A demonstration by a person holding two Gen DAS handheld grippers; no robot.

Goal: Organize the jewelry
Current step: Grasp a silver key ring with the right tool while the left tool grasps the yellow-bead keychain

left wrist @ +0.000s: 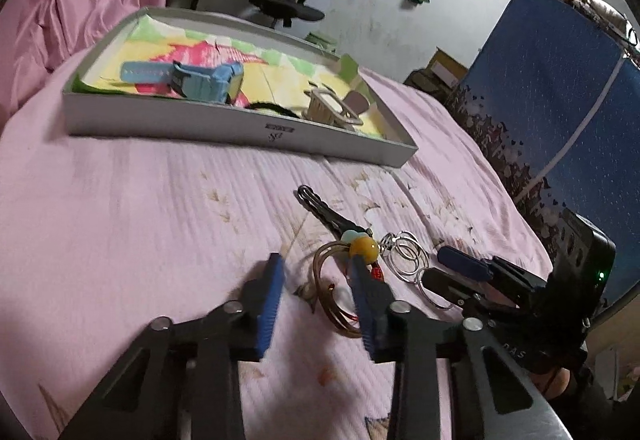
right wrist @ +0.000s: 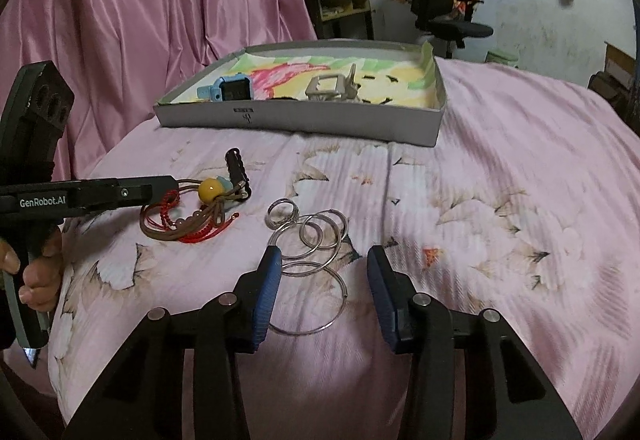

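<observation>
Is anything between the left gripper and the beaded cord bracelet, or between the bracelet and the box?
Nothing visible blocks either. The left gripper is open with the bracelet right at its fingertips. Between bracelet and box lies only a black hair clip on the pink bedspread, low and easy to clear.

Open right claw (right wrist: 322, 260) over silver rings (right wrist: 308, 236), gray tray (right wrist: 296, 119) beyond.

Black office chair (right wrist: 438, 5) against postered white wall (right wrist: 540, 11)

Left gripper (left wrist: 316, 288) and right gripper (right wrist: 322, 280): black angular linkage arms, silver round pivot screws, ribbed blue finger pads; white "GenRobot.AI" lettering along the left gripper's black body
</observation>
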